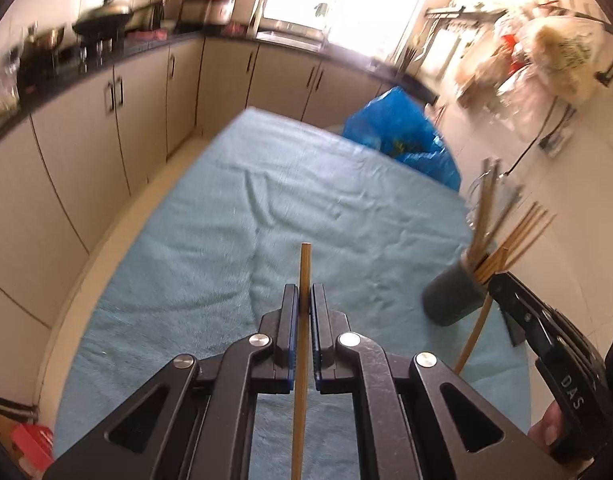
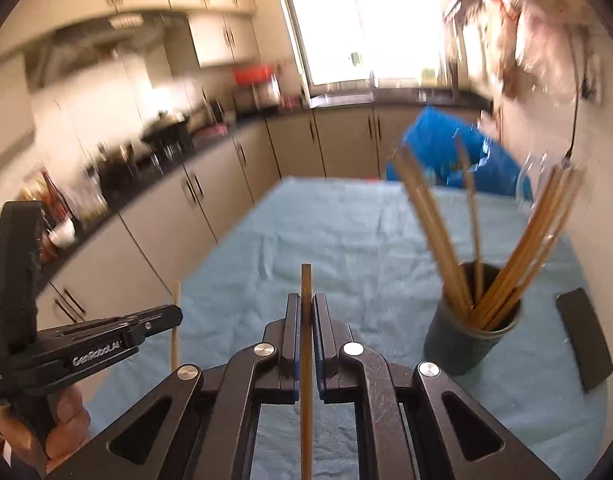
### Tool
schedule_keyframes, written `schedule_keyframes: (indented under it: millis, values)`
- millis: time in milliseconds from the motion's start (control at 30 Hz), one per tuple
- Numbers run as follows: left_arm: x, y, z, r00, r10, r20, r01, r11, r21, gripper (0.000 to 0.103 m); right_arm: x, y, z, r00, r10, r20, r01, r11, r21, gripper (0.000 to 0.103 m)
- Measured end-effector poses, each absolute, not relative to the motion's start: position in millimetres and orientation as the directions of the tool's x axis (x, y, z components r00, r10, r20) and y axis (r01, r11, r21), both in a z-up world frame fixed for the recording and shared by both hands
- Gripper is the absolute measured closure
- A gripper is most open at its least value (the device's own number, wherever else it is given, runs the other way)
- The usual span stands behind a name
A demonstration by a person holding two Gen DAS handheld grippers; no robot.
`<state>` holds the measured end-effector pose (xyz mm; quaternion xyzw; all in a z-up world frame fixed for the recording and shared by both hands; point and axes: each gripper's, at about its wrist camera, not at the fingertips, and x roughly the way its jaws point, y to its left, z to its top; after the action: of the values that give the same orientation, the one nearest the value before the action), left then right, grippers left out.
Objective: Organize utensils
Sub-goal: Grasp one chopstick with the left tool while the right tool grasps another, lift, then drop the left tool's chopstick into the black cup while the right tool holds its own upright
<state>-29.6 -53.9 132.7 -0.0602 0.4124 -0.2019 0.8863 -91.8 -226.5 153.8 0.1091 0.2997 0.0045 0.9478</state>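
My left gripper (image 1: 305,294) is shut on a bamboo chopstick (image 1: 304,268) that stands upright between its jaws, above the table. My right gripper (image 2: 305,304) is shut on another bamboo chopstick (image 2: 306,284), also upright. A dark round cup (image 2: 470,336) holding several chopsticks (image 2: 518,240) stands on the table, right of my right gripper; it also shows in the left wrist view (image 1: 454,292). In the left wrist view the right gripper (image 1: 502,284) is just beside the cup. In the right wrist view the left gripper (image 2: 176,314) is at the left with its chopstick (image 2: 174,328).
A light blue cloth (image 1: 306,184) covers the table. A blue plastic bag (image 1: 402,136) sits at the far right edge. A flat black object (image 2: 584,336) lies right of the cup. Kitchen cabinets (image 1: 106,128) and a cluttered counter run along the left.
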Motion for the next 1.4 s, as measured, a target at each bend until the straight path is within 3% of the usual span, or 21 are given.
schedule_keyframes:
  millis: [367,1400]
  values:
    - [-66.5,-54.1,173.1,0.628,-0.429,-0.649,0.35,0.901,-0.256,0.098,-156.0,-232.3,182.7,0.898,0.026,-0.439,0.076,0.974,0.213,0.097]
    - [-123.3,-66.1,205.0,0.657,-0.45,-0.605,0.402,0.888,-0.224,0.098,-220.7,-263.5,209.3,0.931,-0.025,-0.364,0.132,0.954,0.271,0.097]
